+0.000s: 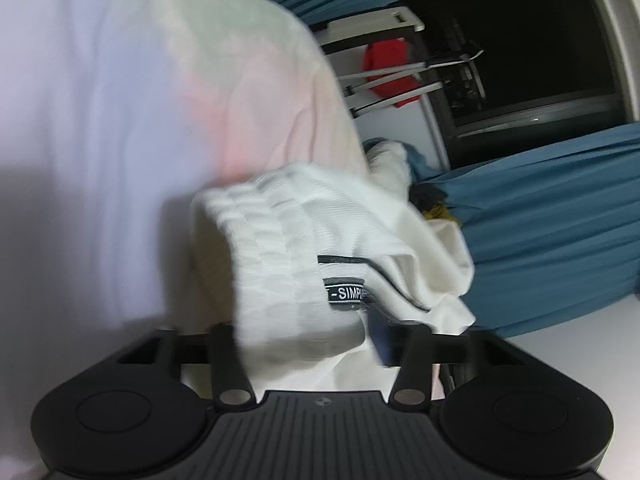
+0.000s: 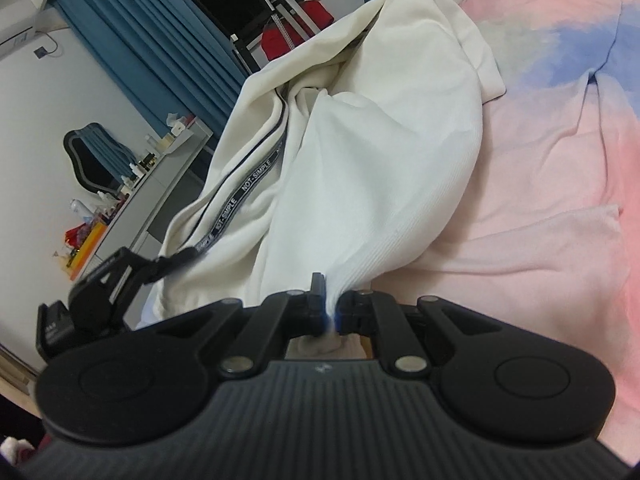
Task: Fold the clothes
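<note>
White trousers [image 2: 360,140] with a black lettered side stripe [image 2: 236,196] hang lifted over a pink and blue bed sheet [image 2: 560,160]. My right gripper [image 2: 331,312] is shut on a pinch of the white ribbed fabric. My left gripper [image 2: 176,264] shows at the left of the right wrist view, gripping the stripe edge. In the left wrist view the elastic waistband [image 1: 280,240] bunches over my left gripper [image 1: 320,332]; its fingers are mostly hidden by cloth.
Blue curtains [image 2: 160,52] and a dark window stand behind. A grey dresser [image 2: 160,184] with bottles and a mirror is at the left. A drying rack with a red garment [image 1: 388,68] stands beyond the bed. More clothes [image 1: 400,160] lie piled at the far bed edge.
</note>
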`<state>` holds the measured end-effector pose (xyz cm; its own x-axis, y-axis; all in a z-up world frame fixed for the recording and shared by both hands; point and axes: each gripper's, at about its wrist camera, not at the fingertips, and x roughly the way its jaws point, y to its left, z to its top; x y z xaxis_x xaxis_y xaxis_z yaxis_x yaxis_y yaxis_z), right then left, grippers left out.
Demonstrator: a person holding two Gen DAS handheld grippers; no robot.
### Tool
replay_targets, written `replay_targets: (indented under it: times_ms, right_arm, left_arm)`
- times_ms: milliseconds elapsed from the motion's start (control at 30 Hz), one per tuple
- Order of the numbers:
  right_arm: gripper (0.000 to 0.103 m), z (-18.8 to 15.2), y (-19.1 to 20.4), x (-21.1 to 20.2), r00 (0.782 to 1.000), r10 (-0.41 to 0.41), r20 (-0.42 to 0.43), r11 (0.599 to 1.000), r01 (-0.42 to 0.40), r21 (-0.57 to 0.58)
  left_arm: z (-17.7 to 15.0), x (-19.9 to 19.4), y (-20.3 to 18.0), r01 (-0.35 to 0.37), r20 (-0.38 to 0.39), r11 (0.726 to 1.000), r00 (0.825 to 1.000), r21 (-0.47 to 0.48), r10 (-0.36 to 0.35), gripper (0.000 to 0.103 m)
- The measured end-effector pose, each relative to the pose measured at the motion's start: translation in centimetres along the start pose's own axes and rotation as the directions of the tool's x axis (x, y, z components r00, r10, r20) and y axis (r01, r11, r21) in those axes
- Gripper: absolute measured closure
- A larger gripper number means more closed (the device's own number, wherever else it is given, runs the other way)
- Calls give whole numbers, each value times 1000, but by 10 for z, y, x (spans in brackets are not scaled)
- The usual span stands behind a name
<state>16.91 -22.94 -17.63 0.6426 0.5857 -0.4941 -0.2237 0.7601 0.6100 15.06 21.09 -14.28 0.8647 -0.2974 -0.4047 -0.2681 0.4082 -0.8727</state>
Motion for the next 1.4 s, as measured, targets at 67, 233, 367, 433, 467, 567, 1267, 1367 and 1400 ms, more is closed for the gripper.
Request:
replay_targets:
  times_ms: [67,233,367,433,467,567,1267,1367,1400]
  right_arm:
    - [96,-1,0,-2,1000,9,1,1000,-9,-2]
    - [96,-4,8,-8,997,75,15,997,-75,-21]
    - [96,3,29,-3,979,204,25,979,-205,13]
    - [96,8,51,9,964,265,33,964,-265,21]
    - [96,10,69,18,957,290,27,957,-290,1]
    - [96,13,124,48,926,378,-1,924,-378,-61]
    - [90,-39,186,171,942,274,-192,916,-317,-246]
    - [62,-45,188,145,964,210,-161,915,-252,-316]
    - [43,-47,187,137,971,195,-141,916,-231,-327]
  left_arm:
    - [7,1,-12,18,20,999,1000,41,-19,86]
    - [39,-17,-74,4,122,974,992,225,-33,90]
    - [91,-29,-121,-20,199,957,979,291,-40,91]
    - [126,-28,-144,-61,248,945,969,321,-21,91]
    - [146,-27,-155,-88,276,938,961,335,-8,91]
    - [201,-18,-177,-218,367,901,927,375,71,91]
    - [243,15,-32,-449,296,777,890,441,346,36]
    - [207,-27,-34,-456,312,742,888,492,338,19]
    - [195,-39,-35,-454,309,720,890,524,336,18]
